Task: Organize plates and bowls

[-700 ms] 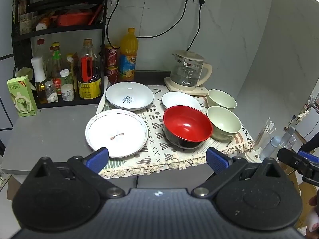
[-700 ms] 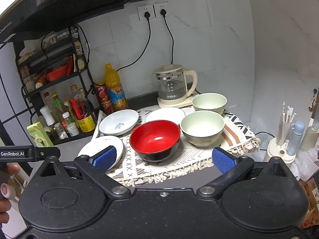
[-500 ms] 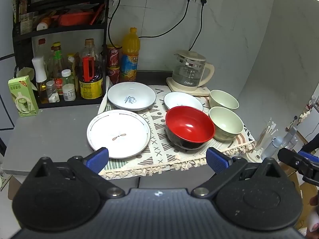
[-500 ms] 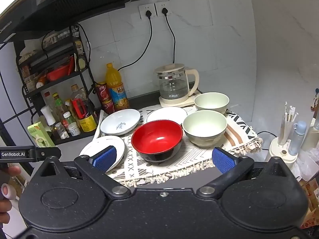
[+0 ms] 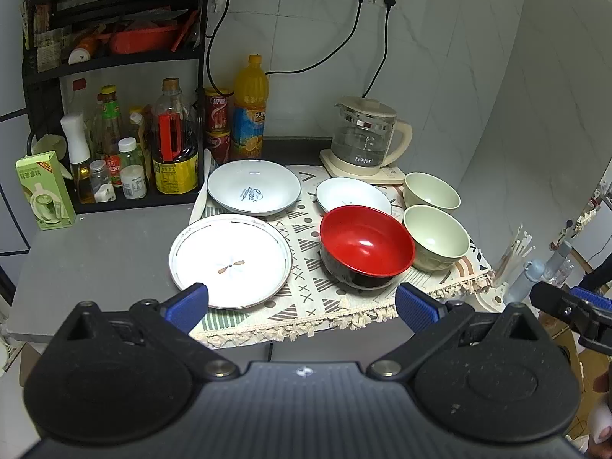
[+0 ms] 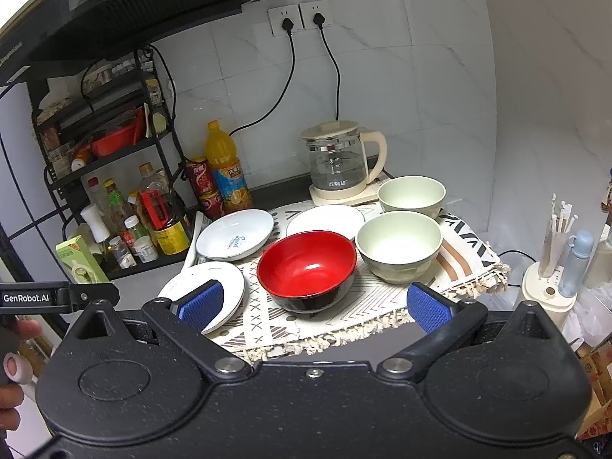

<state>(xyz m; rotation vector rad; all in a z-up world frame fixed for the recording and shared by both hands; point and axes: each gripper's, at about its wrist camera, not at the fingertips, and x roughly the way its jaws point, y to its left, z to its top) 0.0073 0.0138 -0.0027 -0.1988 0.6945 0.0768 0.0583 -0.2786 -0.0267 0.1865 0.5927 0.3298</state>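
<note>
nothing looks sorted yet: every dish sits single on the patterned cloth (image 5: 306, 298), none stacked. taking the red bowl (image 5: 367, 244) as the landmark, the big white plate (image 5: 229, 260) lies to its left, half on the bare grey tabletop (image 5: 99, 252); the blue-rimmed plate (image 5: 254, 191) sits behind and left of it, a small white plate (image 5: 352, 195) just behind it and partly hidden by its rim, and two pale green bowls (image 5: 436, 241) stand to its right, one behind the other. so all the stacking is still to do, as far as i can judge.

the left gripper (image 5: 302, 306) and right gripper (image 6: 310, 302) both hang short of the cloth's fringe, jaws spread wide and holding nothing.

behind the red bowl a glass kettle (image 5: 367, 137) stands against the white tiled wall, its cord running up to the sockets; far left of it a black rack (image 5: 114, 57) holds sauce bottles.
</note>
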